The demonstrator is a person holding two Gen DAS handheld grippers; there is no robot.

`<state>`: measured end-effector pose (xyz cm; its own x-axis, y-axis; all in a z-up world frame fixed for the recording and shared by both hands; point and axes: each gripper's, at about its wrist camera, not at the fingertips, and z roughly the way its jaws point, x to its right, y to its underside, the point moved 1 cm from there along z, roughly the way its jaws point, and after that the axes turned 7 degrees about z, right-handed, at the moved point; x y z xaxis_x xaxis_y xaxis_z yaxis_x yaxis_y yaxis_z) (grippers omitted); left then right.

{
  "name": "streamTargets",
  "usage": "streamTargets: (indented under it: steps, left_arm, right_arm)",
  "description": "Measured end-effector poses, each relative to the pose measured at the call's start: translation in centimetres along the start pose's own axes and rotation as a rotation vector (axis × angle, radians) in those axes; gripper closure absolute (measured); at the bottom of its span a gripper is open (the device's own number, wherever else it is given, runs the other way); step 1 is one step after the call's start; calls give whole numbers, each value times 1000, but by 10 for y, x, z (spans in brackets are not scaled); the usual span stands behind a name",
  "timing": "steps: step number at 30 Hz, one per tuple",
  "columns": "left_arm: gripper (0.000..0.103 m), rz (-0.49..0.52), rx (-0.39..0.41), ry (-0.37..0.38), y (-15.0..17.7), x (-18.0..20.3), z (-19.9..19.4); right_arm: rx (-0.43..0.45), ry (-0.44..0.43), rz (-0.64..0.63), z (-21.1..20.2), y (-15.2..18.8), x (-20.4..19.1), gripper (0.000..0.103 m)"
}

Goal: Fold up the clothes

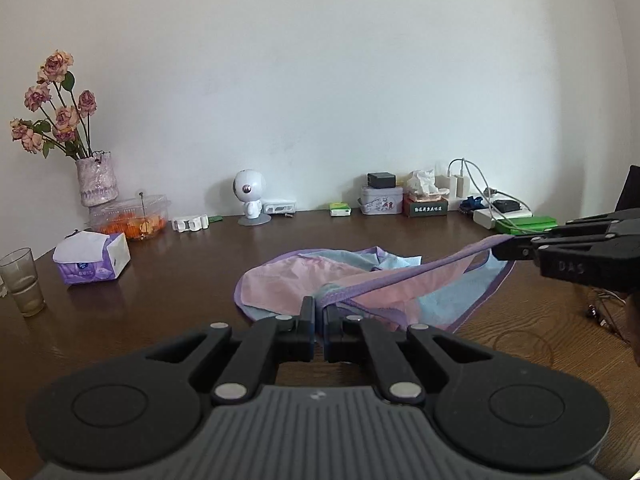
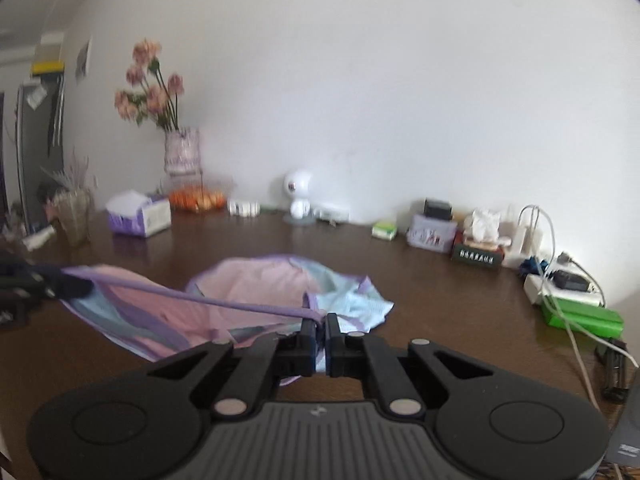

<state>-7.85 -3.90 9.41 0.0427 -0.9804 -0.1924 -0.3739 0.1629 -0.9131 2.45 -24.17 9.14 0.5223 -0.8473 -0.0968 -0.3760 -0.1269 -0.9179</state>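
We find a dark wooden table (image 1: 168, 280) against a white wall (image 1: 320, 80), its far edge lined with a vase of dried roses (image 1: 96, 182), a tissue pack (image 1: 92, 258), a small white robot figure (image 1: 250, 200) and a cluster of chargers and cables (image 1: 492, 204). At the middle of the table lies the garment (image 1: 288, 280), pink and pale blue with purple binding, part resting on the wood and part lifted. Its purple hem (image 1: 400, 276) is drawn into a taut line between our two tools. The left gripper (image 1: 319, 309) has its fingers pressed together on one end of that hem; the right gripper (image 2: 322, 325) is likewise clamped on the other end. In our judgement the step in hand is carrying this edge over for a fold. To do it well we should keep the hem evenly tensioned, hold both ends level, move them together, and lay the edge square onto the resting cloth before releasing, so no slack bunches underneath.
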Motion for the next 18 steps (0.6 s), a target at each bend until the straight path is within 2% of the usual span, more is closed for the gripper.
streamTargets:
  steps: [4, 6, 8, 10, 11, 12, 13, 16, 18]
  left_arm:
    - [99, 41, -27, 27, 11, 7, -16]
    - [97, 41, -45, 52, 23, 10, -26]
    - [94, 20, -73, 98, 42, 12, -34]
    - [78, 4, -101, 162, 61, 16, -41]
    - [64, -6, -118, 191, 69, 18, -44]
    - [60, -12, -132, 217, 76, 19, -46]
    - [60, -5, -141, 236, 82, 23, -47]
    - [54, 72, -147, 294, 90, 36, -47]
    - [41, 128, -138, 312, 90, 44, -43]
  right_arm:
    - [56, -35, -20, -60, -16, -12, 100]
    - [79, -37, -51, -90, -13, -24, 100]
    - [48, -28, -53, -104, 3, -31, 100]
    - [-5, -9, -44, -107, 25, -35, 100]
    - [-34, 4, -41, -107, 37, -37, 100]
    - [-58, 20, -33, -106, 49, -38, 100]
    - [-71, 25, -25, -105, 57, -39, 100]
    - [-86, 30, -20, -106, 72, -43, 100]
    - [-82, 38, -36, -109, 76, -46, 100]
